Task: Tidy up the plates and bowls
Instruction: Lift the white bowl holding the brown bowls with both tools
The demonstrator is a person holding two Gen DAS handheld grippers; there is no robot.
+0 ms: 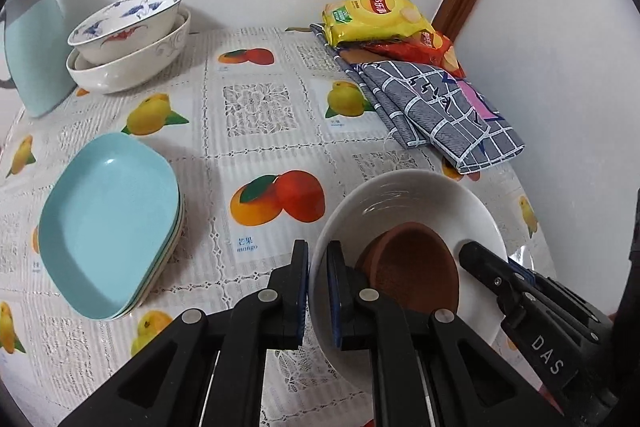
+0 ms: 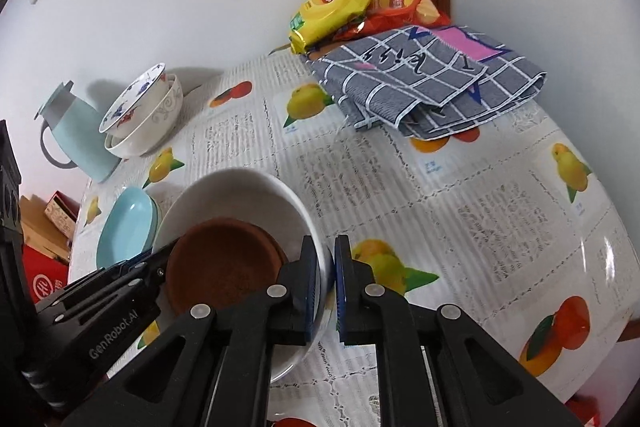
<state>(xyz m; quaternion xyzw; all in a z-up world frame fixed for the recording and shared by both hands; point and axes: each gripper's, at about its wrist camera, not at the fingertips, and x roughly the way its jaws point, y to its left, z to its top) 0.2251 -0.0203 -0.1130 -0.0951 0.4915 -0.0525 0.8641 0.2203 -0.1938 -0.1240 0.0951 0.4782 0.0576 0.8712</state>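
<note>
White bowl [image 1: 404,195] sits near the table's front edge, a smaller brown bowl [image 1: 412,267] nested loose and tilted inside it. Left gripper [image 1: 318,291] has its jaws narrowed onto the bowl's left rim, one finger inside, one outside; right gripper [image 2: 328,291] clamps the opposite rim the same way. Stacked pale-blue dishes [image 1: 108,223] lie just to the left, two nested patterned bowls [image 1: 128,39] well back by the teal jug [image 1: 32,43]. Risk, as I judge it: uneven lift tips the bowl, and the brown one slides out; thin rim grips may slip.
</note>
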